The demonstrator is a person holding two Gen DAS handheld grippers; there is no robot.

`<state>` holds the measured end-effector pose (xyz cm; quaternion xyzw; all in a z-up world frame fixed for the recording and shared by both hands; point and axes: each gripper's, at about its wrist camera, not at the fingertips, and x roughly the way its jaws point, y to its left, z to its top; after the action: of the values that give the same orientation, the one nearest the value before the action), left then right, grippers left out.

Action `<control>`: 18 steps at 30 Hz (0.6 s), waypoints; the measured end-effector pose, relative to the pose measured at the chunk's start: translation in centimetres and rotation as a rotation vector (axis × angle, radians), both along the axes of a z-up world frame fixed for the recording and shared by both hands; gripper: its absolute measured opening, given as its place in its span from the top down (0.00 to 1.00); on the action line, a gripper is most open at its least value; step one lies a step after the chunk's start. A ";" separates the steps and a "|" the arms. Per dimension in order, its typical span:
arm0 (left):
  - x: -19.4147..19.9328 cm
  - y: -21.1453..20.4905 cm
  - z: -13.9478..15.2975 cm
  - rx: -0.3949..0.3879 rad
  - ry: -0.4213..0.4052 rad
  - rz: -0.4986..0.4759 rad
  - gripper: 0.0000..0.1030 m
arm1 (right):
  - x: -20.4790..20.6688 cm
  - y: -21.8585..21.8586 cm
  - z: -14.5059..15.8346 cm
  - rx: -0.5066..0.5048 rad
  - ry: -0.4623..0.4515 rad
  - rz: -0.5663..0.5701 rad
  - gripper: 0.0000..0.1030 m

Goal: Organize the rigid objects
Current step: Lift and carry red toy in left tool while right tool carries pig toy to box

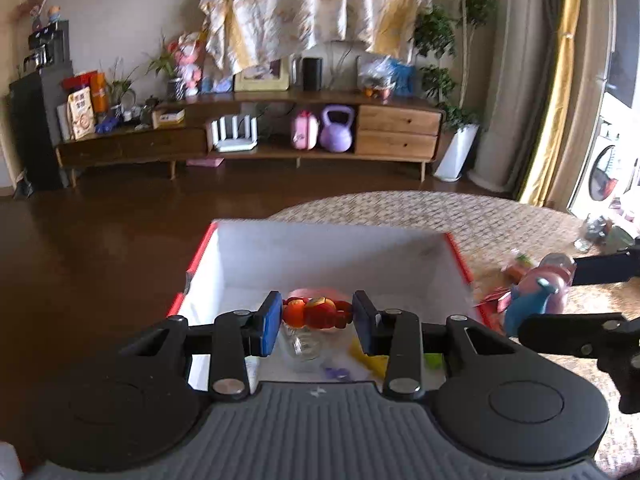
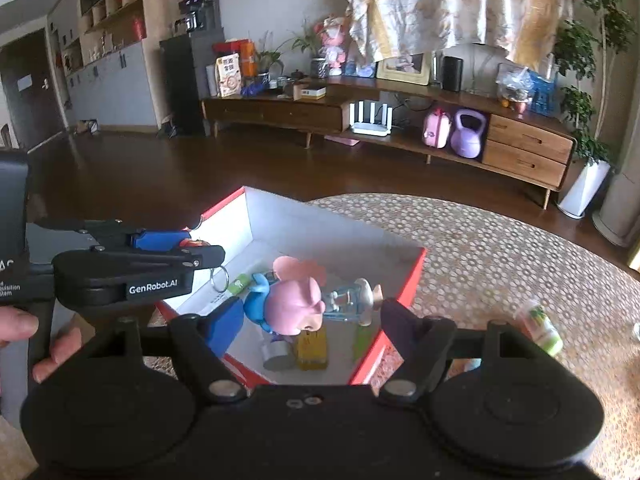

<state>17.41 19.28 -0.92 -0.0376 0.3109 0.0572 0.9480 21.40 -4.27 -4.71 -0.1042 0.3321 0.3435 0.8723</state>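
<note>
The box (image 2: 256, 220) sits on the table (image 2: 500, 264), at its left edge. In the box lie a bottle (image 2: 352, 300), a block (image 2: 312, 350) and a can (image 2: 276, 354). A cup (image 2: 540, 326) lies on the table, right of the box. A sideboard (image 1: 248, 136) stands behind, across the floor (image 1: 100, 240).

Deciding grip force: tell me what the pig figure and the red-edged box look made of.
Pig figure: probably hard plastic or vinyl, with smooth pink skin and soft highlights on the head. Red-edged box: likely paperboard, with thin, straight walls, matte white inside and red outside.
</note>
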 end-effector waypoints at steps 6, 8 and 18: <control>1.6 2.2 -1.9 0.039 0.053 0.024 0.64 | 1.4 2.5 -2.0 -0.049 0.005 0.022 0.27; 2.2 2.7 -2.5 0.047 0.070 0.028 0.64 | 2.1 3.3 -2.9 -0.070 0.004 0.027 0.27; 6.2 3.2 -4.9 0.085 0.163 0.014 0.64 | 5.5 6.8 -7.3 -0.170 0.045 0.056 0.28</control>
<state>23.64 22.50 -5.87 0.0052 0.3840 0.0797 0.9199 26.88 2.54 -11.98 -0.1795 0.3765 0.3403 0.8427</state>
